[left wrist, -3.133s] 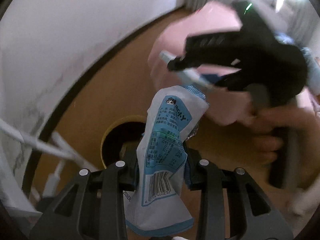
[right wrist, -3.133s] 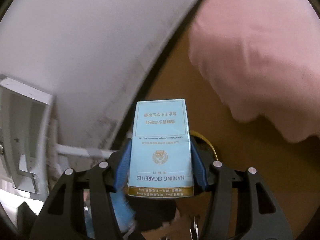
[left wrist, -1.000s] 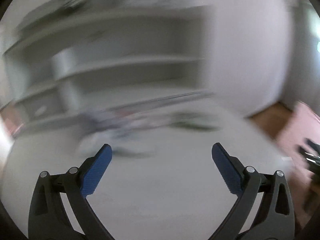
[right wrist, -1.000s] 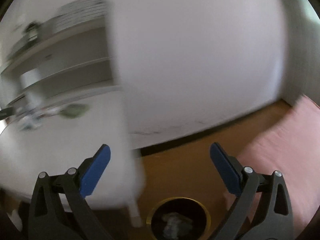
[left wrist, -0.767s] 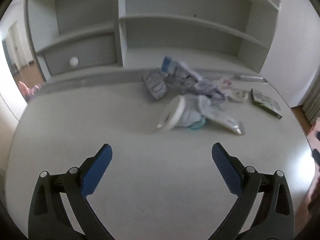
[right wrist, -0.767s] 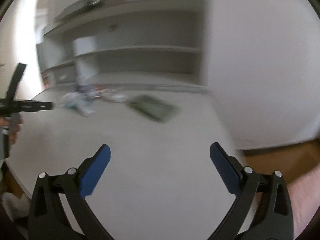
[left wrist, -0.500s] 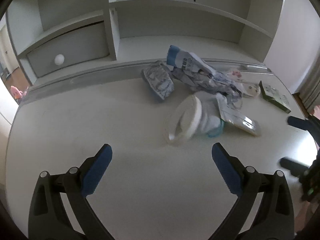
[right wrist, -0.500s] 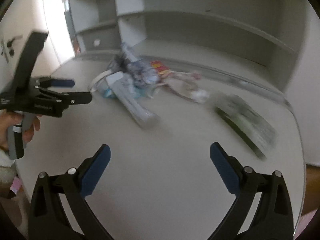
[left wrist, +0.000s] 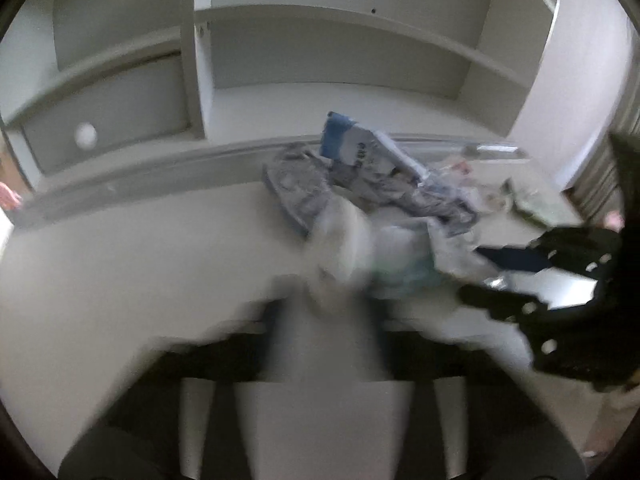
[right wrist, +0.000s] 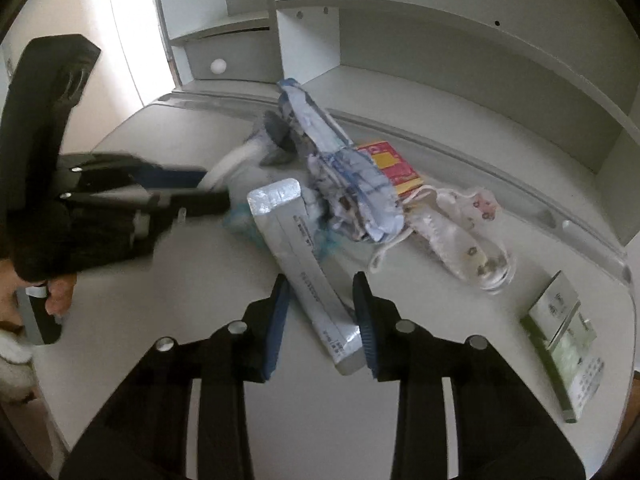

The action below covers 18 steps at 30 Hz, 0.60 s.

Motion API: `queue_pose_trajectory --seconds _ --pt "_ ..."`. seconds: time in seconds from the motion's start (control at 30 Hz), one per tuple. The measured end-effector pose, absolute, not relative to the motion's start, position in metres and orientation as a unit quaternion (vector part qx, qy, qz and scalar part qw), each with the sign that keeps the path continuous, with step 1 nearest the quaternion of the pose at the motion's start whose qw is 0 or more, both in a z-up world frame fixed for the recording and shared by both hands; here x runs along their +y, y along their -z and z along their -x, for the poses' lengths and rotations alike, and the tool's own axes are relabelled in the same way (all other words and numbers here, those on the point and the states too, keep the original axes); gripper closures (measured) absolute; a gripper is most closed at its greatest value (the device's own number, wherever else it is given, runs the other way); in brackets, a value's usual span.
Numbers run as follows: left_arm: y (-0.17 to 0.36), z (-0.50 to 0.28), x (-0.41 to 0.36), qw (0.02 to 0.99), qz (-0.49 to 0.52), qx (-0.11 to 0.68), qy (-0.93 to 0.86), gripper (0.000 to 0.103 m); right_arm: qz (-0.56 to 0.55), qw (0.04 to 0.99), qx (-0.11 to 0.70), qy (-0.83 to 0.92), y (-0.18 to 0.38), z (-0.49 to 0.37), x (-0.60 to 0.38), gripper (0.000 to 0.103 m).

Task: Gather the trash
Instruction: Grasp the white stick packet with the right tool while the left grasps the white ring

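Note:
A heap of trash lies on the pale desk. My right gripper points down at a long silver box at the heap's near side. Its jaws are closing, with the box's near end between the blue pads and touching both. My left gripper comes in from the left, a hand on its handle. Its jaws are closing too, with the rim of a white paper cup between them. The left wrist view is smeared: the cup sits just ahead of the left gripper, and the right gripper is at the right.
In the heap are a crumpled blue and white wrapper, a red and yellow packet and a clear printed bag. A green and white box lies apart near the desk's right edge. Grey shelves rise behind the desk.
Both grippers dropped their earlier trash, swung from the floor bin to the desk and came down on the heap. Their jaws went from wide open to narrow, around the cup and the silver box.

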<state>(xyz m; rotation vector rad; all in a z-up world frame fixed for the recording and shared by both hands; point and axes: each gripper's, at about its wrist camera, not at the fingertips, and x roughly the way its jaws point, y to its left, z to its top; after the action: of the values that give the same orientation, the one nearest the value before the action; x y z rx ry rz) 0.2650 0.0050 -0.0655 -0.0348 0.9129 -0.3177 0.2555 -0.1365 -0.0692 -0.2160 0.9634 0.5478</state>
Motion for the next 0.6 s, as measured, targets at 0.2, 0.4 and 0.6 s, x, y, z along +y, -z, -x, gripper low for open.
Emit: queue_pose_trajectory --seconds 0.2,0.4,0.6 --pt "0.057 -0.252 0.007 0.891 0.024 0.430 0.143 0.095 0.076 0.854 0.445 -0.259 0.059 -0.236 -0.149 0.086" --pt "0.038 -0.232 0.008 0.903 0.027 0.408 0.130 0.095 0.047 0.868 0.432 -0.239 0.043 -0.217 -0.183 0.086" --pt "0.023 -0.215 0.005 0.909 0.030 0.395 0.127 0.095 0.027 0.868 0.436 -0.235 0.051 -0.207 -0.190 0.086"
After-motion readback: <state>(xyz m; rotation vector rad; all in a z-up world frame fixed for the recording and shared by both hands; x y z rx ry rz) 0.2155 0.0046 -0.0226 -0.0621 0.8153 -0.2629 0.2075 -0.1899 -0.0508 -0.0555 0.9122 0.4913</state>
